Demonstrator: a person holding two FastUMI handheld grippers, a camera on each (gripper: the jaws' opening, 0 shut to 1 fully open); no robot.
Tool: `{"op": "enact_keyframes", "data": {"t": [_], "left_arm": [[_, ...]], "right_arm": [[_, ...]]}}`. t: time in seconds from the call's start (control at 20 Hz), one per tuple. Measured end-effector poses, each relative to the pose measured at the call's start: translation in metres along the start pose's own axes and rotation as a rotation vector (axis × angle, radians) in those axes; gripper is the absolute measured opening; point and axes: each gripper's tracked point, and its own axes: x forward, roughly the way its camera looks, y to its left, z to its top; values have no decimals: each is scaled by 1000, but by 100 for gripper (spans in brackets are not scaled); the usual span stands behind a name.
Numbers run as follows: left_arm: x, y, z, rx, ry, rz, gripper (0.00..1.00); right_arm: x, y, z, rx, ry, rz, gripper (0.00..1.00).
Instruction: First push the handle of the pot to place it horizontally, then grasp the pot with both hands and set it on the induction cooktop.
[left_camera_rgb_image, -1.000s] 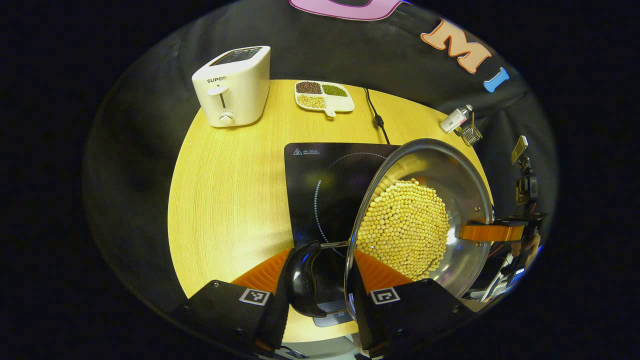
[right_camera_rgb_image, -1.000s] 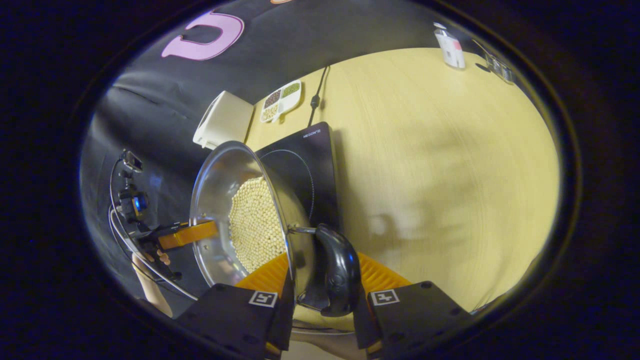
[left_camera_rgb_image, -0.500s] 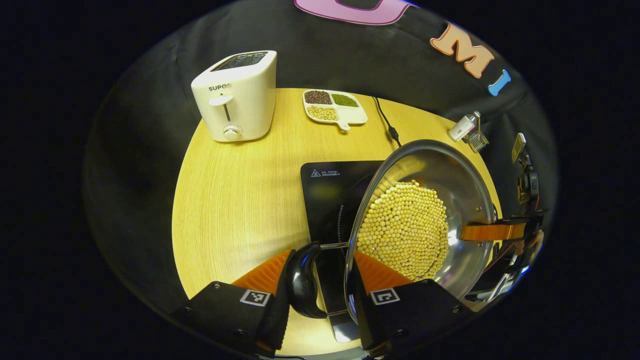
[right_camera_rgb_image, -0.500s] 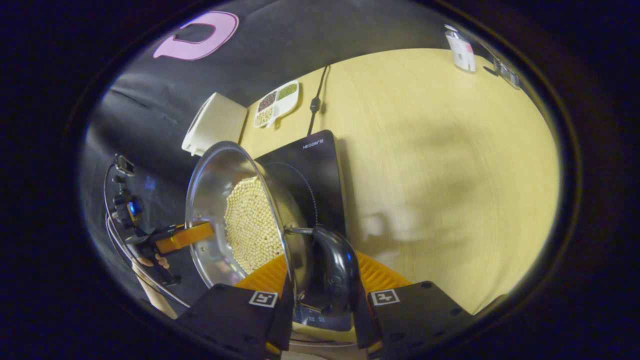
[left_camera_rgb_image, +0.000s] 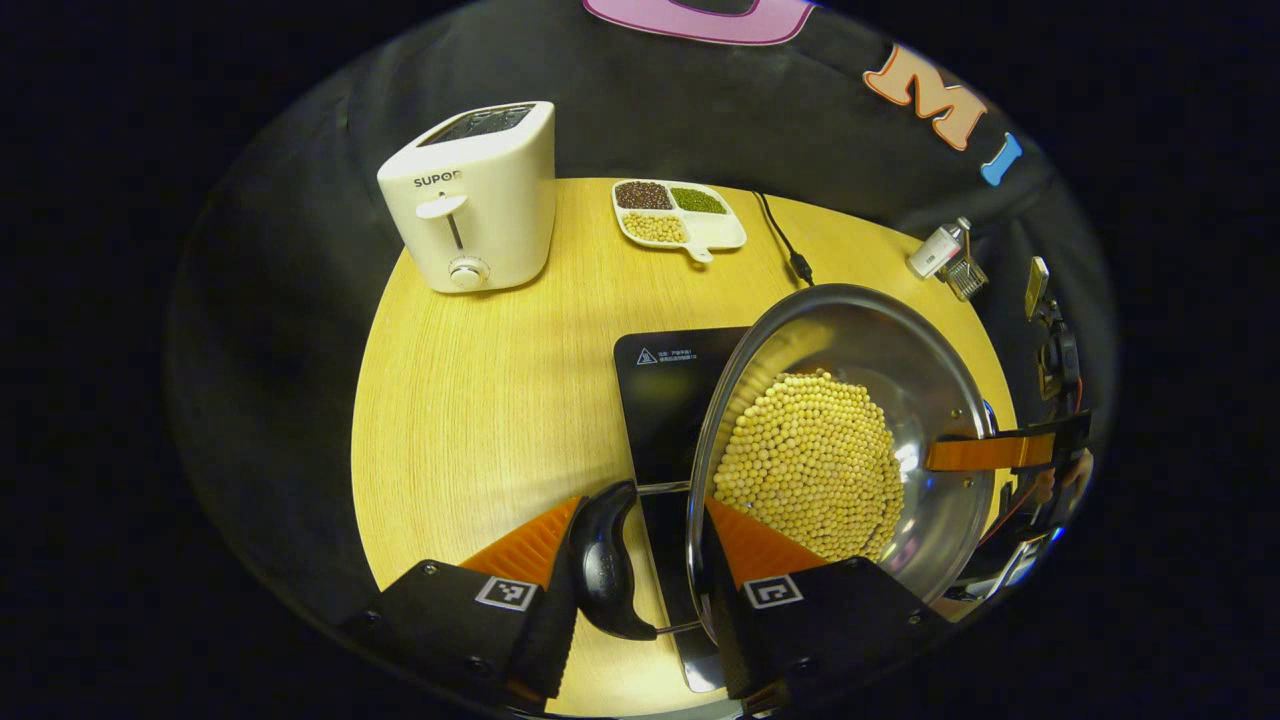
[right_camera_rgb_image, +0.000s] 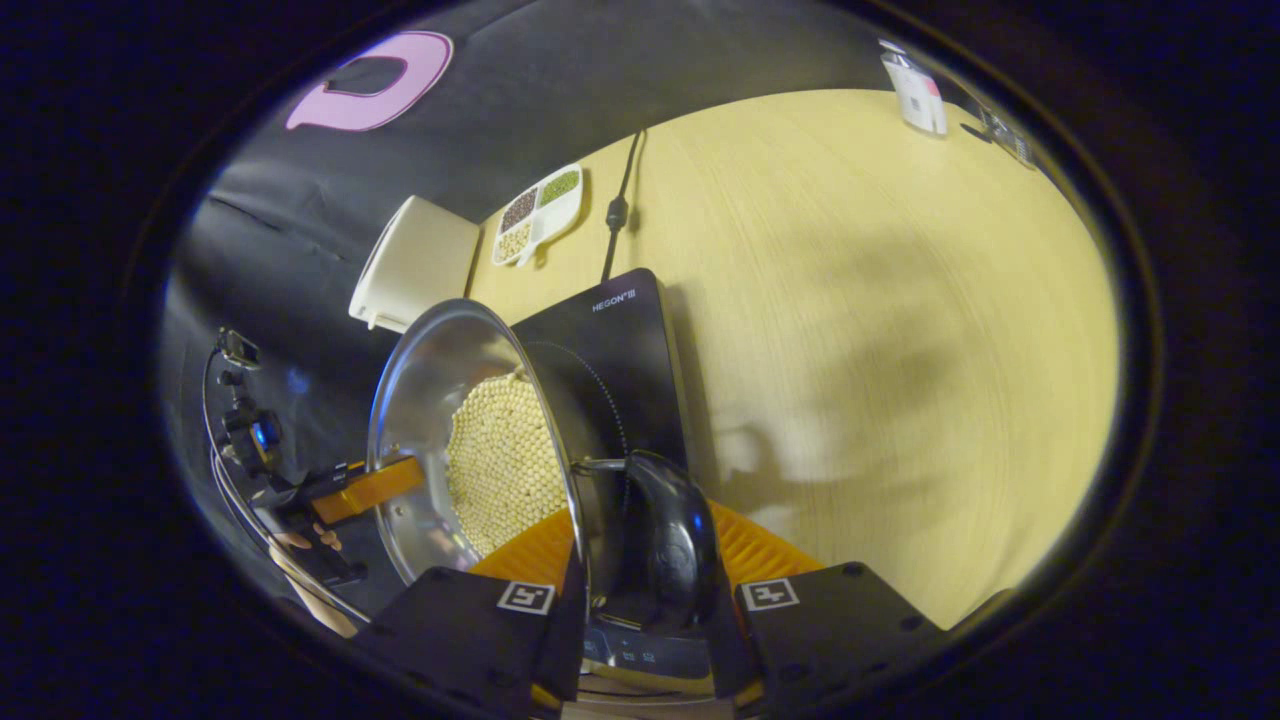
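**Steel pot held at both handles over the cooktop**

Steel of the pot (left_camera_rgb_image: 930, 400) shines just ahead of the left gripper (left_camera_rgb_image: 640, 560), whose two fingers press from both sides on the black side handle (left_camera_rgb_image: 603, 565) and the pot rim. The pot is full of yellow beans (left_camera_rgb_image: 815, 465). On its far side, the right gripper's fingers (left_camera_rgb_image: 985, 452) reach in over the opposite rim.

In the right gripper view, the right gripper (right_camera_rgb_image: 645, 575) is closed in the same way on the other black handle (right_camera_rgb_image: 670, 545), with the pot (right_camera_rgb_image: 430, 380) just to its left.

Under the pot lies the black induction cooktop (left_camera_rgb_image: 670, 400), partly covered by it; whether the pot touches the glass, I cannot tell. Beyond the cooktop, on the wooden table (left_camera_rgb_image: 470, 400), the power cable (left_camera_rgb_image: 785, 240) runs away. Farther ahead and to the left stands a white toaster (left_camera_rgb_image: 475, 195), and beside it a divided dish (left_camera_rgb_image: 680, 212) with three sorts of beans. Far right, at the table edge, lies a small white bottle (left_camera_rgb_image: 937, 250).
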Motion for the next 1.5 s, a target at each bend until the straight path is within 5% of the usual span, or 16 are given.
{"op": "enact_keyframes", "data": {"t": [0.3, 0.5, 0.55, 0.65, 0.95, 1.0, 1.1, 1.15, 1.2, 1.5], "left_arm": [[3, 4, -2, -1, 6, 23, 66], [-1, 13, 2, -14, -47, 76, 87], [-6, 13, 9, -13, -89, 86, 95], [-19, 9, 21, -12, -175, 92, 96], [-57, -4, 44, 4, -347, 157, 96], [-63, -6, 45, -2, -360, 172, 96], [-74, -13, 44, -8, -376, 185, 96], [-80, -20, 44, -8, -387, 187, 96], [-86, -26, 45, -1, -400, 187, 96], [-134, -80, 65, 104, -528, 196, 96]], "right_arm": [[-1, -2, 2, -11, -22, -16, 49], [-4, -11, 7, -43, -72, -71, 55], [-10, -8, 11, -45, -97, -68, 69], [-18, -4, 23, -55, -160, -64, 98], [-76, 7, 48, -129, -328, -80, 100], [-85, 6, 50, -146, -355, -93, 92], [-104, 9, 49, -179, -399, -111, 92], [-112, 12, 46, -186, -420, -112, 100], [-119, 15, 45, -188, -438, -106, 93], [-177, 21, 29, -227, -518, -41, 100]]}}
